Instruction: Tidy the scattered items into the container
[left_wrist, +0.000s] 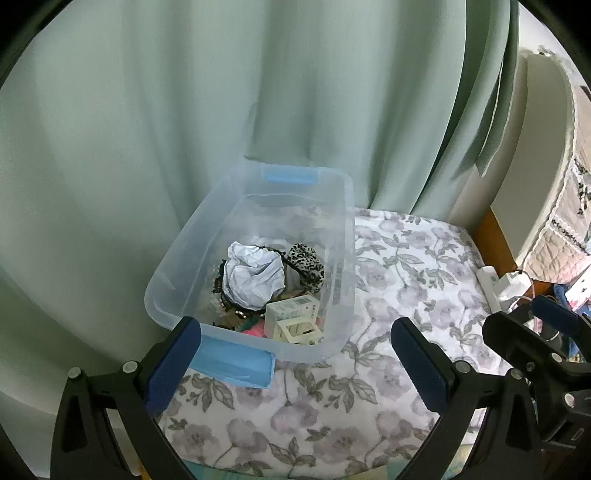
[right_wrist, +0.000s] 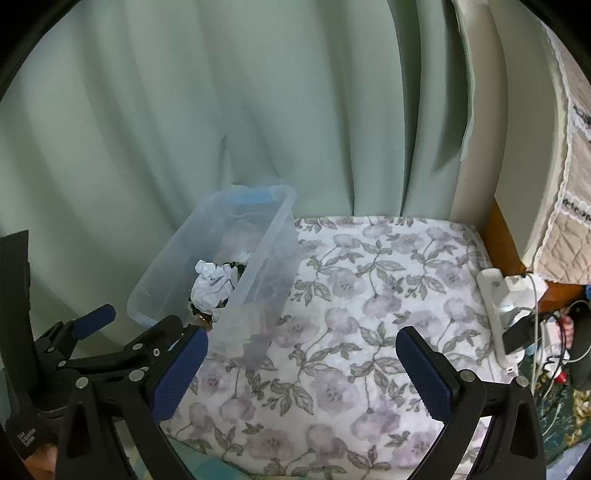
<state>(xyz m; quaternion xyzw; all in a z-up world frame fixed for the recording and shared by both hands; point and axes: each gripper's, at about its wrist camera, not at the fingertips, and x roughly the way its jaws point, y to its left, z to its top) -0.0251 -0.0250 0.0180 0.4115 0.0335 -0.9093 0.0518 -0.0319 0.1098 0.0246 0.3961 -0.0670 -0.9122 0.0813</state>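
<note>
A clear plastic bin (left_wrist: 340, 266) with blue latches stands on a floral-covered surface (left_wrist: 399, 280) against the curtain. Inside lie a crumpled white paper (left_wrist: 253, 275), a leopard-print scrunchie (left_wrist: 307, 265), a small white box (left_wrist: 291, 309), a beige clip (left_wrist: 295, 332) and dark hair items. My left gripper (left_wrist: 295, 354) is open and empty, just short of the bin's near end. My right gripper (right_wrist: 301, 363) is open and empty over the floral cover, to the right of the bin (right_wrist: 258, 258). The paper (right_wrist: 212, 284) shows there too.
A pale green curtain (left_wrist: 221, 92) hangs behind. A white power strip with plugs and cables (right_wrist: 509, 306) lies at the cover's right edge. A quilted cloth (right_wrist: 565, 206) hangs over furniture at the right. The left gripper (right_wrist: 92, 321) shows at the right wrist view's left.
</note>
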